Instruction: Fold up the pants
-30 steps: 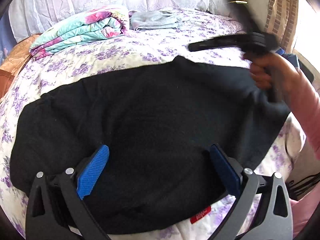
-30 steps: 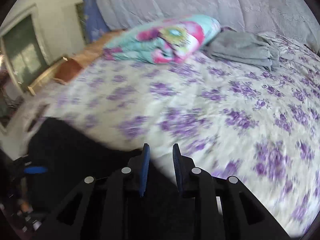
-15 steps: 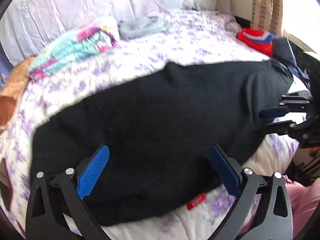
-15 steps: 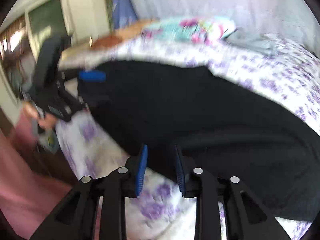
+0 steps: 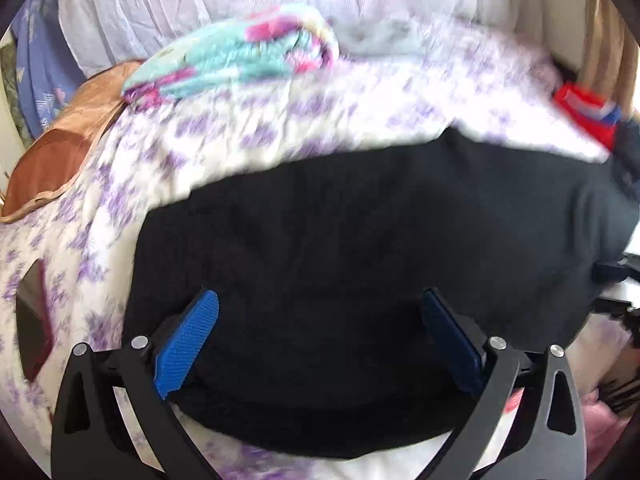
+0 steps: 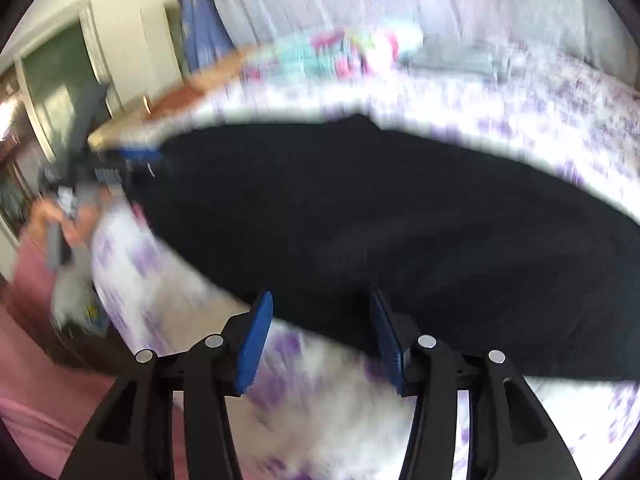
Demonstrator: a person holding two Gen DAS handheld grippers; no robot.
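Black pants (image 5: 360, 264) lie flat across the bed's purple-flowered sheet (image 5: 248, 140). They also show in the right wrist view (image 6: 400, 216). My left gripper (image 5: 320, 344) is open and empty, its blue pads spread wide just above the near edge of the pants. My right gripper (image 6: 320, 340) is open and empty, held over the near edge of the pants, with one blue finger (image 6: 256, 336) over the sheet. The left gripper also shows at the left of the right wrist view (image 6: 120, 164), beyond the far end of the pants.
A folded floral blanket (image 5: 236, 52) and a grey garment (image 5: 384, 36) lie at the back of the bed. A brown pillow (image 5: 56, 156) lies at the left, a dark flat object (image 5: 34, 320) on the sheet's left edge, a red item (image 5: 584, 108) at the right.
My right gripper has opened from nearly shut and swung down to the near edge of the pants. My left gripper has stayed open and shifted left along the pants.
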